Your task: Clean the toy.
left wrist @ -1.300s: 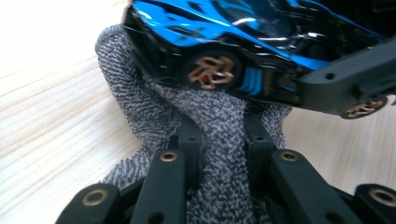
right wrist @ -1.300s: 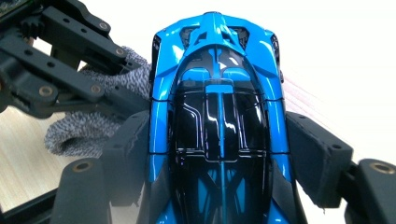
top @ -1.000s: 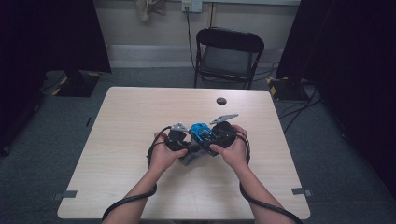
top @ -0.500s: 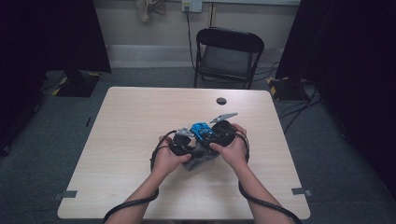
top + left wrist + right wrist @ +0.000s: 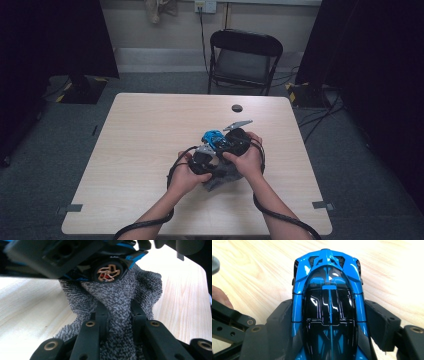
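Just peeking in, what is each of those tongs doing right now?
Left tongs: shut on the grey cloth.
Right tongs: shut on the blue toy car, gripping its sides.

A black folding chair (image 5: pixel 245 57) stands behind the wooden table (image 5: pixel 140 145), a small dark disc (image 5: pixel 237 108) near its far edge.

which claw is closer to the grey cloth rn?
Left. The left claw is shut on the grey cloth, pinching a fold. The right claw grips the blue toy car just above it.
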`<state>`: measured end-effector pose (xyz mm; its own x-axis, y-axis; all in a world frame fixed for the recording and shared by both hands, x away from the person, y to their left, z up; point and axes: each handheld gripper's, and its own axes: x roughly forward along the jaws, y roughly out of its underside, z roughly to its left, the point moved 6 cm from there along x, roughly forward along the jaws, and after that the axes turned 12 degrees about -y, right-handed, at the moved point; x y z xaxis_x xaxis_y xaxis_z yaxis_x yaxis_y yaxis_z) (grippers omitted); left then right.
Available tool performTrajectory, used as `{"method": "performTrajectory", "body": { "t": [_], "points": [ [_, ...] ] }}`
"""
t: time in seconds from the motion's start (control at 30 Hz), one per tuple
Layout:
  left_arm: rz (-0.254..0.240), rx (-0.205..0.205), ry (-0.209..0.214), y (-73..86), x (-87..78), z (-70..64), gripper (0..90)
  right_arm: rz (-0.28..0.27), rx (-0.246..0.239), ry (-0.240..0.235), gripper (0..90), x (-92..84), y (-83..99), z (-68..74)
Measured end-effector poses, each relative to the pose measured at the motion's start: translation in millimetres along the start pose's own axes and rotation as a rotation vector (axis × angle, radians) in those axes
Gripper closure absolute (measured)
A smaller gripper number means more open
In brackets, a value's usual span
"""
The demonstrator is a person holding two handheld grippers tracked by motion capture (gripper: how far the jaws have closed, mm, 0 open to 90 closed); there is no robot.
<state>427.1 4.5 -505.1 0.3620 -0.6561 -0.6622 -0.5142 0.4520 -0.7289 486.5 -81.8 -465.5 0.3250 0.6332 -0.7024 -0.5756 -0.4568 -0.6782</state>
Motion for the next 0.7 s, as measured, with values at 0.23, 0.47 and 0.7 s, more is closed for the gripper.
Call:
{"method": "performTrajectory", "body": {
  "t": [0.23, 0.47, 0.7],
  "points": [
    [0.006, 0.009, 0.022, 2.1, 1.9, -5.3, 74.2, -0.007, 0.007, 0.004, 28.5, -0.9, -1.0, -1.2],
    [0.025, 0.027, 0.010, 5.1, 1.4, -5.5, 74.1, -0.018, 0.008, -0.001, 28.5, -5.2, -4.7, -2.2],
    [0.024, -0.020, -0.101, 3.0, -14.9, 31.1, 74.1, -0.031, 0.003, -0.003, 28.5, -14.3, -4.6, -2.2]
  ]
}}
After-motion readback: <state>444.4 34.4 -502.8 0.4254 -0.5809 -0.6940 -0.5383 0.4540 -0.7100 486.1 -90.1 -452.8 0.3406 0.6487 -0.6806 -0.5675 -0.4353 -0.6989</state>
